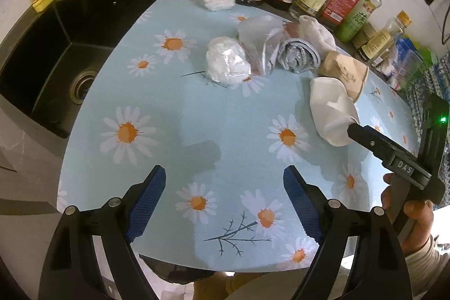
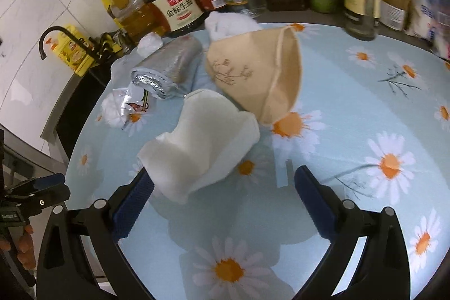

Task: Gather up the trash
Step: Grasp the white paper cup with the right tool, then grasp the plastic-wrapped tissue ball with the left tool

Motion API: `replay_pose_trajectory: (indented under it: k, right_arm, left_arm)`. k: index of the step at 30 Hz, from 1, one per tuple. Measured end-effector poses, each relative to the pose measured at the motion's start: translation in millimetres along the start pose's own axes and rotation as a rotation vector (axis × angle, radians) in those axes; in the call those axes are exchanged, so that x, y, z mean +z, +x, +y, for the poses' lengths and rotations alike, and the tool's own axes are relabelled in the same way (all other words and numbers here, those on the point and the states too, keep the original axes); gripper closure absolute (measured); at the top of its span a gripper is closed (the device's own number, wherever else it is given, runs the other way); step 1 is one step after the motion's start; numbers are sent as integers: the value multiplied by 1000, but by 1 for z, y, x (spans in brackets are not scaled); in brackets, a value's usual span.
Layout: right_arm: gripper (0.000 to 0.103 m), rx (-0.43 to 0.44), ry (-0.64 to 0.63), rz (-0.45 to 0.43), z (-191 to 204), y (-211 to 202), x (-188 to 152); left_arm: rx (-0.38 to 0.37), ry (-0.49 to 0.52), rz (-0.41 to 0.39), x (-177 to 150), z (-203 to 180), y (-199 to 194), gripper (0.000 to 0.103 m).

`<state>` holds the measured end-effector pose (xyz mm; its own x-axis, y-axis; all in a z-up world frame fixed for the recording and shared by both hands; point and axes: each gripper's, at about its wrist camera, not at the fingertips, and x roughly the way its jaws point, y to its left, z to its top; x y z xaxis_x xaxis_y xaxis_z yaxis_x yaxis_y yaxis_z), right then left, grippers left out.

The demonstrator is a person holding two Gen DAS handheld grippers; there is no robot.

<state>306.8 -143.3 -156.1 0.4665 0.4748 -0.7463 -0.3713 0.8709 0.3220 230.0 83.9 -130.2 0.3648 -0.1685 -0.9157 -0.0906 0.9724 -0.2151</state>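
Right tongs (image 2: 222,182) apart, crushed white cup (image 2: 202,142) against their left finger.

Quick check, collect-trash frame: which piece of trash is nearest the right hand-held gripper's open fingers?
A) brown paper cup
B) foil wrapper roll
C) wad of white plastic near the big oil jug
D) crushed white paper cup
D: in the right wrist view the crushed white paper cup lies just ahead of the right hand-held gripper, against its left finger, while the brown paper cup and foil wrapper roll lie further back.
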Motion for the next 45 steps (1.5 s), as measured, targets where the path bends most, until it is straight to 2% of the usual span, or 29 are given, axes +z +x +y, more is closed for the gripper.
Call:
replay_pose_trajectory:
  k: [7, 10, 13, 16, 20, 22, 24, 25, 28, 38, 45]
  right_arm:
    - [4, 10, 62, 4, 8, -7, -7]
    - [4, -14, 102, -9, 16, -4, -6]
    - [4, -93, 178, -16, 25, 3, -3]
    - [4, -189, 184, -55, 36, 10, -1]
    - [4, -232, 204, -88, 45, 17, 6]
    - [7, -262, 191, -90, 50, 21, 10]
    - [24, -295, 180, -80, 52, 25, 11]
    - [28, -308, 178, -70, 52, 28, 13]
    - [30, -332, 162, -59, 53, 30, 14]
    - [31, -278, 126, -50, 52, 7, 10]
    - [31, -184, 118, -44, 46, -21, -2]
  left_arm:
    - [-23, 24, -7, -2, -5, -1, 20]
    - [-26, 35, -9, -3, -5, -3, 20]
    - [-27, 35, -7, -4, -3, -3, 20]
    - [-33, 26, -7, -4, 2, -4, 20]
    - [-36, 21, -7, -4, 8, -6, 20]
    - [-33, 21, -5, -3, 13, -5, 20]
    - [-33, 16, 0, -1, 17, -3, 20]
    - [-35, 13, 3, 1, 20, -2, 20]
    - [-34, 16, 3, 7, 24, 3, 20]
    - [-20, 73, 8, 43, 20, 27, 20]
    - [17, 161, 6, 73, 9, 44, 20]
